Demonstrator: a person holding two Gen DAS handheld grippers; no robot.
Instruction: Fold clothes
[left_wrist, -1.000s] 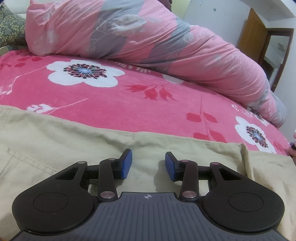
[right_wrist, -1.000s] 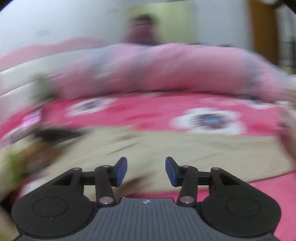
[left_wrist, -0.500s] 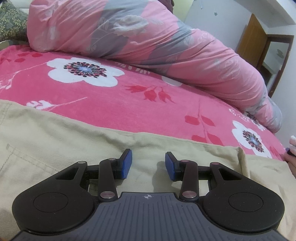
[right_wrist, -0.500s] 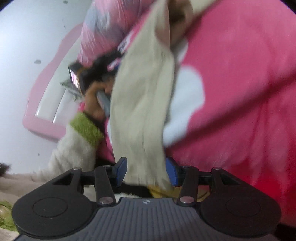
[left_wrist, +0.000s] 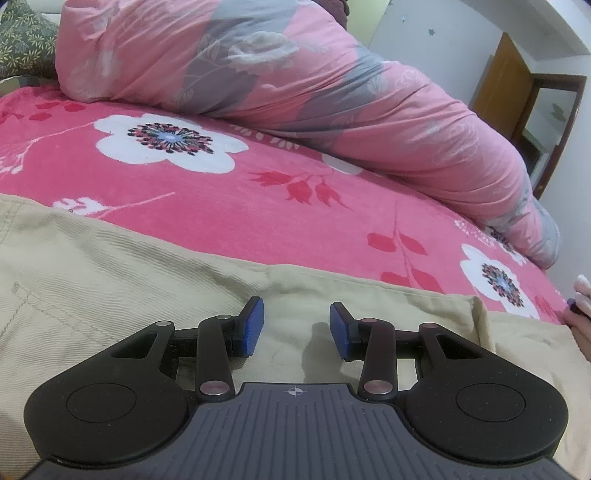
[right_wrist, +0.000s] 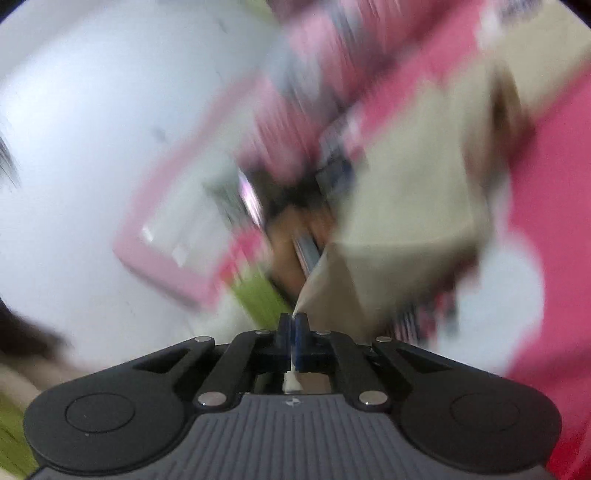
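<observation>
On a bed spread with a pink floral blanket (left_wrist: 258, 206), you work a pair of khaki trousers (left_wrist: 110, 266) with 2 hand-held grippers. The garment lies flat across the near side of the bed, its far edge running straight along the blanket, a stitched pocket seam showing at the left of the left wrist view. A rolled pink-and-grey quilt (left_wrist: 295, 85) sits well behind it, against the far side of the bed, clear of the working area.

Your left gripper (left_wrist: 295, 328) hovers low over the middle of the cloth, its blue pads (left_wrist: 251, 325) partly apart with only flat fabric showing between them and nothing pinched. Held there, it looks placed to pin or steady the trousers while the other end is moved.

Your right gripper (right_wrist: 291, 328) has its jaws clamped together on a thin edge of the khaki trousers (right_wrist: 406, 221); a sliver of cloth passes between the pads and out behind them, and the fabric rises away from the tips in a taut, tent-like sheet. The right wrist view is heavily smeared, so the exact part gripped, hem or leg end, cannot be told. A hand (left_wrist: 583, 314) shows at the right edge of the left view, beside the trousers' end.

Judged from this, the first fold is only starting: 1 end is seized, none laid over.
</observation>
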